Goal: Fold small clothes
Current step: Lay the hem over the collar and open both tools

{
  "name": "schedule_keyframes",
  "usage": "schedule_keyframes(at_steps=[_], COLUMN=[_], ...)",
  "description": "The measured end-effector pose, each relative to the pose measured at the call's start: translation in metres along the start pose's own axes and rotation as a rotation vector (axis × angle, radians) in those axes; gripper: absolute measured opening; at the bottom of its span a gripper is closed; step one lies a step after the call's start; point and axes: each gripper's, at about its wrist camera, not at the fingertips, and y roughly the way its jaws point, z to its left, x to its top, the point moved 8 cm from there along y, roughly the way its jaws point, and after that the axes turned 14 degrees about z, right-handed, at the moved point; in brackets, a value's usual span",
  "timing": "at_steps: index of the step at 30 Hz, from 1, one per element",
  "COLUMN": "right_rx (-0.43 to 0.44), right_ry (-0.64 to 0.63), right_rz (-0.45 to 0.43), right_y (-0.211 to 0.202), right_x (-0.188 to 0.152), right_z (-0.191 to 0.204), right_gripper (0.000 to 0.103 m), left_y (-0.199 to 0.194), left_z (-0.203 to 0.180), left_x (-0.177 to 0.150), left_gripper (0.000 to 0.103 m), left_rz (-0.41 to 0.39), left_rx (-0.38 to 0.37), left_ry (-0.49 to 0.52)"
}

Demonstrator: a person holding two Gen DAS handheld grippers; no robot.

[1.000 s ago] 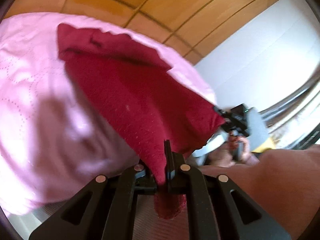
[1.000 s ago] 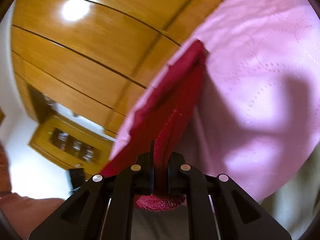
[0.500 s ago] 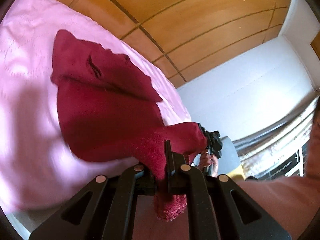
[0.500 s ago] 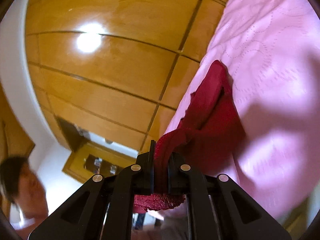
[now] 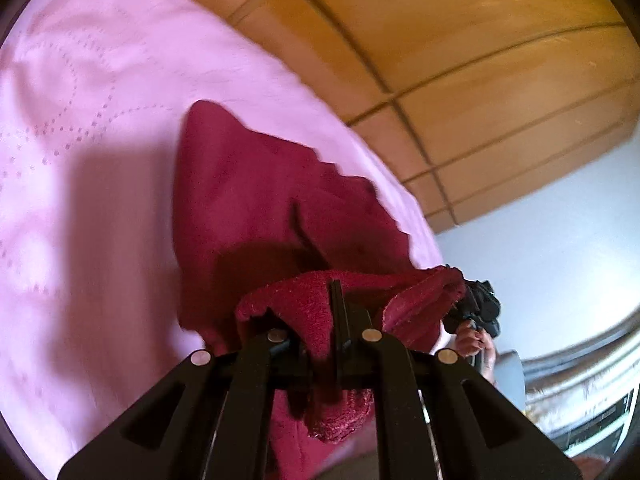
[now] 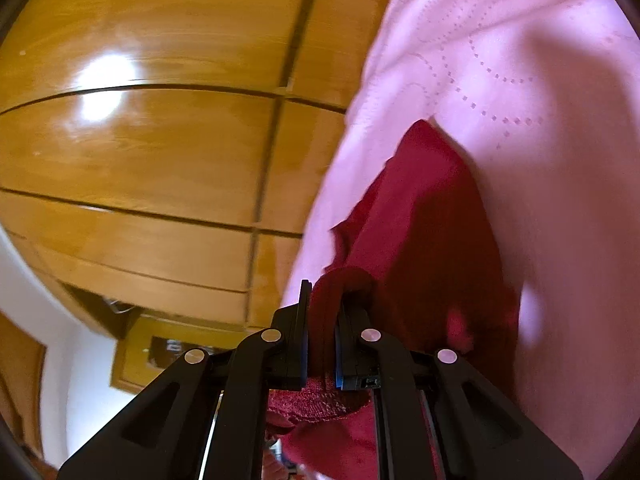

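The left gripper (image 5: 326, 320) is clamped on a bunched corner of the dark red knitted garment (image 5: 256, 216), with a fold of cloth pinched between its closed jaws and a loose edge hanging below them. The right gripper (image 6: 322, 320) is likewise clamped on a second corner of the garment (image 6: 424, 216), its jaws narrow with the red fabric between them and a hem showing underneath. In the left wrist view the right gripper (image 5: 478, 308) appears at the far end of the raised hem, held by the person's hand (image 5: 474, 344). Beyond the held edge, the rest of the garment lies on the pink quilted bedspread (image 5: 80, 160), tapering to a point at its far end. Behind the bedspread (image 6: 540, 60) stand wooden wardrobe panels (image 6: 140, 140) and a white wall (image 5: 560, 240).
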Motion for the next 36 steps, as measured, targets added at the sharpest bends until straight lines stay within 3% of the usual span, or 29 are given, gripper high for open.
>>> schedule_keyframes(at_steps=[4,5,6,7,8,9,11,12,14,19,20,23,25,26,27,29,31,36], right_rx=[-0.038,-0.046,-0.034,-0.017,0.000,0.011,-0.050,-0.091,-0.171,-0.506,-0.537,-0.626,-0.706,-0.733,-0.751,-0.770,-0.767,-0.735], right_ry=[0.039,0.041,0.037,0.026,0.013,-0.017,-0.087,-0.124,-0.166,-0.344,-0.368,-0.444,-0.467,-0.466,-0.463,-0.459,-0.459,-0.412], right_rz=[0.000,-0.003,-0.012,-0.027,-0.045,-0.085,-0.164,-0.183,-0.166,-0.056,-0.041,0.021,0.056,0.068,0.080,0.088,0.061,-0.102], right_y=[0.019,0.023,0.026,0.026,0.027,0.021,0.009,0.006,0.007,0.033,0.039,0.061,0.074,0.078,0.079,0.085,0.078,0.047], right_x=[0.016,0.019,0.023,0.026,0.030,0.034,0.039,0.042,0.044,0.039,0.040,0.040,0.044,0.045,0.043,0.039,0.035,0.049], right_z=[-0.016,-0.018,-0.016,-0.012,-0.008,0.001,0.011,0.015,0.018,0.018,0.019,0.021,0.012,0.007,0.001,-0.004,0.002,0.029], right_gripper=[0.013,0.026,0.044,0.053,0.064,0.067,0.068,0.068,0.068,0.065,0.064,0.060,0.050,0.036,0.019,0.008,0.007,0.006], left_y=[0.016,0.019,0.018,0.018,0.015,0.012,-0.001,-0.011,-0.018,-0.006,-0.002,0.009,0.012,0.011,0.013,0.014,0.010,-0.016], left_z=[0.017,0.019,0.018,0.015,0.012,0.009,0.008,0.008,0.006,0.005,0.006,0.010,0.014,0.017,0.020,0.021,0.016,-0.005], left_x=[0.016,0.019,0.021,0.027,0.034,0.039,0.050,0.053,0.056,0.053,0.054,0.059,0.060,0.059,0.059,0.057,0.056,0.067], left_gripper=[0.007,0.011,0.021,0.027,0.040,0.051,0.074,0.078,0.078,0.078,0.077,0.064,0.050,0.038,0.023,0.009,0.007,0.006], left_rz=[-0.005,-0.009,-0.011,-0.022,-0.047,-0.073,-0.160,-0.218,-0.251,-0.196,-0.186,-0.150,-0.135,-0.129,-0.123,-0.113,-0.132,-0.277], left_rx=[0.007,0.011,0.004,-0.022,-0.047,-0.055,-0.015,0.035,0.085,0.298,0.349,0.435,0.475,0.488,0.503,0.513,0.508,0.503], left_ry=[-0.062,-0.073,-0.080,-0.084,-0.087,-0.091,-0.099,-0.097,-0.084,0.001,0.013,0.021,0.017,0.014,0.008,0.008,0.024,0.009])
